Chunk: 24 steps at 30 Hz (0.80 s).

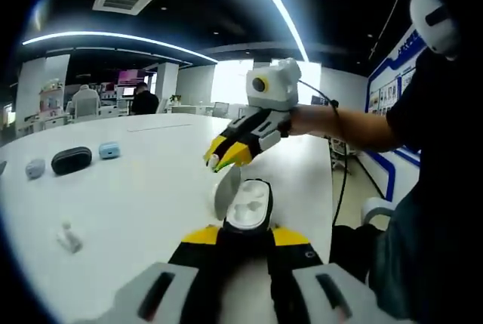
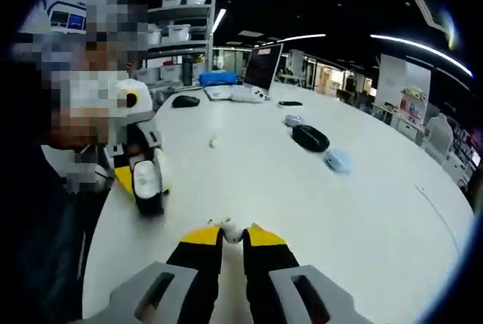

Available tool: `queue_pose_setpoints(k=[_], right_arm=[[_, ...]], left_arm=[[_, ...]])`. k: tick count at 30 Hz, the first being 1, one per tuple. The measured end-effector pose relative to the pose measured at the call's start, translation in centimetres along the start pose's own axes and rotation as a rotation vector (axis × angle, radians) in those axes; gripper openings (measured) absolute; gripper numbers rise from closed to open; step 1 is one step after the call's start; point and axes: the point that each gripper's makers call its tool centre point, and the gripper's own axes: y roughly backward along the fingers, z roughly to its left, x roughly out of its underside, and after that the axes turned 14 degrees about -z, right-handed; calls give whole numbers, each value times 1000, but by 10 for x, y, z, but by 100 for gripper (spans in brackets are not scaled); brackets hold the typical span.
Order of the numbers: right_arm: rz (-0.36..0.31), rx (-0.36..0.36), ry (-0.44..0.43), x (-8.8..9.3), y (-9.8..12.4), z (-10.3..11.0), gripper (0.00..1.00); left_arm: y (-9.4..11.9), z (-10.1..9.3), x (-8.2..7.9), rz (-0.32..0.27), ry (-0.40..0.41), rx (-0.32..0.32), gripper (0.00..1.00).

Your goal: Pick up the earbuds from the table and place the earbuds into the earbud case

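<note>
My left gripper (image 1: 247, 230) is shut on a white earbud case (image 1: 250, 205), whose lid (image 1: 226, 194) stands open to the left. Just above the case hovers my right gripper (image 1: 225, 159), shut on a small white earbud (image 1: 215, 162). In the right gripper view that earbud (image 2: 231, 230) sits pinched between the yellow jaw tips of the right gripper (image 2: 232, 233), and the left gripper (image 2: 148, 197) with the case (image 2: 146, 177) is at the left. A second earbud (image 1: 69, 239) lies loose on the white table (image 1: 151, 203); it shows as a small white speck, the earbud (image 2: 213, 142).
A black case (image 1: 72, 160), a blue case (image 1: 109, 150) and a grey case (image 1: 35, 168) lie in a row on the table. A laptop (image 2: 260, 73) and a mouse (image 2: 185, 101) sit at the far end. A person's arm (image 1: 339, 124) reaches in from the right.
</note>
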Motion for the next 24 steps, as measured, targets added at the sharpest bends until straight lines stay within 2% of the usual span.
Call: queue_pose_setpoints(k=[3,7,13,17,20,24], right_arm=[[27,-64,14,7,12,17,10],[49,-108,17,13,20,26,10],[76,-149,49,20,23,26,11],[86,-145,47,20,22,18,12],[104,-132,40,20,23,14,19],[114,-119,47,17,29,13,20]], left_arm=[[-1,0,0,1,-3,-1,25],[-1,0,0,1,-3,0,25],[-1,0,0,1,-2,0,25],[-1,0,-1,1,-1,-1,25],[-1,0,-1,1,0,0,25],[-1,0,-1,0,1,1,25]])
